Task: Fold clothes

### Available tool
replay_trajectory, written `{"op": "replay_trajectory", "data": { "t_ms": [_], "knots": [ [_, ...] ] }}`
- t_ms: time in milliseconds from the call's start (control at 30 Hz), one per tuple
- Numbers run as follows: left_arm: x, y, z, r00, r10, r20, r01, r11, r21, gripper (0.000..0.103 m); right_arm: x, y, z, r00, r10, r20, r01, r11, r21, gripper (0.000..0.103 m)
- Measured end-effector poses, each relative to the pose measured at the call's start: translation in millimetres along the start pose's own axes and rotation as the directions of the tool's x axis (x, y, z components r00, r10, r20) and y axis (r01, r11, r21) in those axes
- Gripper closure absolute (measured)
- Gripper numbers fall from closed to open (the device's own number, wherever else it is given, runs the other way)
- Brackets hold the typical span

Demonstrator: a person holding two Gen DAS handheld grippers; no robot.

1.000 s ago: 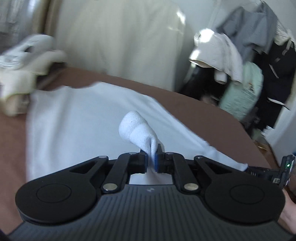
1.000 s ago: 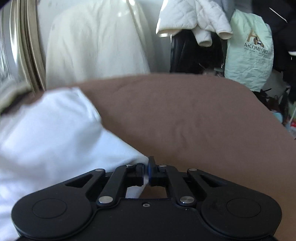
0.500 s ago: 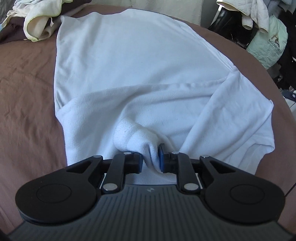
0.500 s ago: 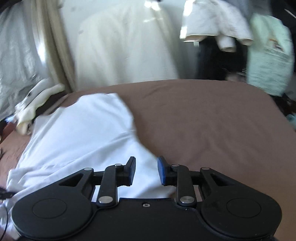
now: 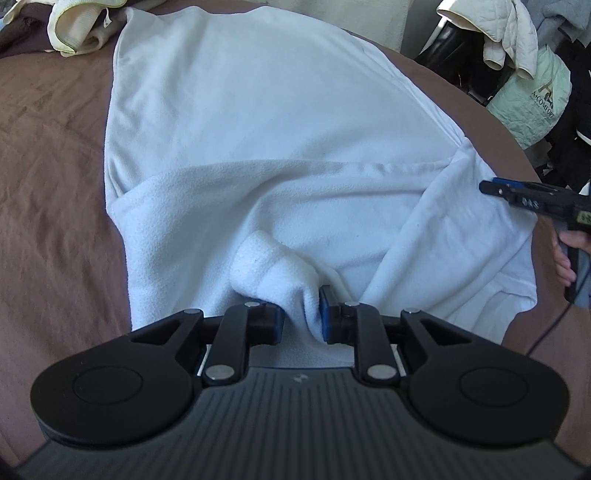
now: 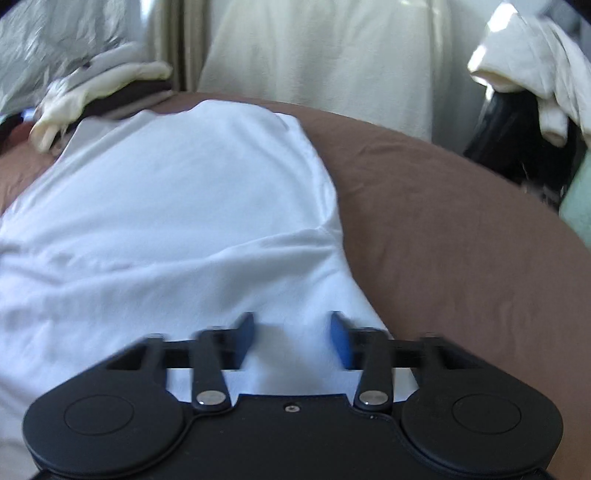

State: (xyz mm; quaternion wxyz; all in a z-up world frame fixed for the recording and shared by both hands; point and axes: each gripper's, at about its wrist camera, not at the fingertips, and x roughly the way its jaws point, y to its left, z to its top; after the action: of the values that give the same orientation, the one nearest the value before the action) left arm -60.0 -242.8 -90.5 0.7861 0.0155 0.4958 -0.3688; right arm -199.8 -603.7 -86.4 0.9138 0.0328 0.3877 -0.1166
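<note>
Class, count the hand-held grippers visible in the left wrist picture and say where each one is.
2. The left hand-held gripper sits bottom centre, with a bunch of the white fleece garment between its fingers; the right hand-held gripper enters at the right edge.

Pretty clearly someone's bedroom: a bed with a brown sheet [image 5: 55,184], a curtain [image 6: 332,48], and jackets [image 5: 495,33] hanging nearby.

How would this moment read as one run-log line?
left tongs: shut on bunch of white shirt | right tongs: open over shirt, holding nothing | shirt: lying on brown bed
</note>
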Motion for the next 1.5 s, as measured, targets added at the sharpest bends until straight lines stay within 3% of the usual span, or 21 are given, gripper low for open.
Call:
{"op": "replay_trajectory", "data": {
  "t_ms": [133,200,267,333,400,467,500,533,567,600,633,667,733,767,867,933,1000,1100,1167,1300,1500],
  "knots": [
    [1.1,3.1,0.7,1.000,-0.017,-0.006,0.017,1.000,-0.021,0.084,-5.5,-12.3,1.8,0.997,-0.069,0.028,0.068,0.997,0.034,0.103],
    [1.3,3.6,0.9,1.000,-0.023,-0.007,0.022,0.999,-0.025,0.084,-19.4,-32.4,0.5,0.990,-0.126,0.057,0.120,0.987,0.107,0.103],
    [1.6,3.5,0.8,1.000,-0.024,-0.008,0.023,0.999,-0.025,0.084,-35.2,-56.9,-2.3,0.975,-0.214,0.062,0.203,0.967,0.151,0.103],
    [1.5,2.9,0.8,1.000,-0.023,-0.010,0.023,1.000,-0.021,0.084,-51.3,-81.6,-7.2,0.946,-0.321,0.052,0.306,0.933,0.190,0.103],
    [1.3,2.8,1.9,1.000,-0.023,-0.016,0.022,1.000,-0.016,0.084,-69.7,-102.1,-15.3,0.887,-0.460,0.035,0.441,0.868,0.228,0.103],
    [2.6,2.5,3.8,1.000,-0.021,-0.022,0.020,1.000,-0.020,0.084,-84.6,-119.6,-24.9,0.799,-0.601,-0.006,0.583,0.772,0.253,0.103],
    [3.2,2.1,4.4,1.000,-0.019,-0.024,0.019,1.000,-0.025,0.083,-89.6,-129.1,-30.1,0.743,-0.669,-0.041,0.654,0.710,0.260,0.091],
    [3.3,1.9,4.6,1.000,-0.019,-0.024,0.018,0.999,-0.029,0.083,-91.2,-141.7,-36.2,0.683,-0.723,-0.103,0.719,0.640,0.272,0.055],
    [3.2,1.8,4.7,1.000,-0.018,-0.025,0.017,0.999,-0.032,0.083,-93.5,-154.4,-42.6,0.635,-0.753,-0.172,0.763,0.576,0.295,0.036],
    [2.8,1.7,4.9,1.000,-0.018,-0.026,0.017,0.999,-0.034,0.083,-100.3,-162.3,-49.4,0.612,-0.765,-0.201,0.775,0.530,0.344,0.022],
    [1.5,1.9,5.8,0.999,-0.019,-0.026,0.018,0.999,-0.037,0.080,-108.1,-168.0,-56.1,0.610,-0.764,-0.212,0.768,0.502,0.398,0.022],
    [-0.1,2.4,7.0,0.999,-0.020,-0.027,0.019,0.999,-0.040,0.076,-117.5,-166.4,-61.8,0.671,-0.723,-0.166,0.700,0.543,0.464,0.022],
    [-8.3,5.4,12.7,1.000,-0.010,-0.011,0.009,0.999,-0.045,0.068,-126.8,-158.3,-67.2,0.809,-0.585,-0.061,0.519,0.661,0.542,0.023],
    [-15.4,8.3,16.4,1.000,0.008,0.012,-0.007,0.999,-0.045,0.062,-130.2,-153.3,-69.4,0.858,-0.513,-0.010,0.428,0.705,0.565,0.023],
    [-42.7,19.3,28.1,0.986,0.130,0.106,-0.127,0.991,-0.037,0.054,-117.1,-123.9,-64.9,0.931,-0.360,0.061,0.276,0.803,0.528,0.023],
    [-61.5,30.3,35.7,0.970,0.198,0.140,-0.191,0.980,-0.063,0.054,-112.6,-99.0,-61.2,0.956,-0.276,0.100,0.195,0.850,0.489,0.023],
    [-76.7,46.4,39.3,0.980,0.149,0.130,-0.134,0.984,-0.117,0.054,-118.9,-69.6,-54.6,0.966,-0.204,0.157,0.106,0.870,0.481,0.023],
    [-88.0,59.8,42.2,0.993,0.078,0.090,-0.065,0.988,-0.137,0.054,-136.5,-15.3,-39.7,0.955,-0.015,0.297,-0.100,0.923,0.371,0.022],
    [-89.5,59.0,41.7,0.997,0.057,0.056,-0.052,0.994,-0.095,0.054,-136.0,19.3,-26.6,0.954,0.115,0.277,-0.184,0.954,0.236,0.021],
    [-89.4,42.9,30.7,0.995,0.098,0.004,-0.098,0.993,0.065,0.050,-128.5,74.1,-17.2,0.959,0.210,0.192,-0.220,0.975,0.033,0.021],
    [-53.3,41.1,31.5,1.000,0.020,0.024,-0.022,0.995,0.097,0.047,-123.8,111.4,-10.5,0.973,0.173,0.154,-0.171,0.985,-0.029,0.021]
  ]
}}
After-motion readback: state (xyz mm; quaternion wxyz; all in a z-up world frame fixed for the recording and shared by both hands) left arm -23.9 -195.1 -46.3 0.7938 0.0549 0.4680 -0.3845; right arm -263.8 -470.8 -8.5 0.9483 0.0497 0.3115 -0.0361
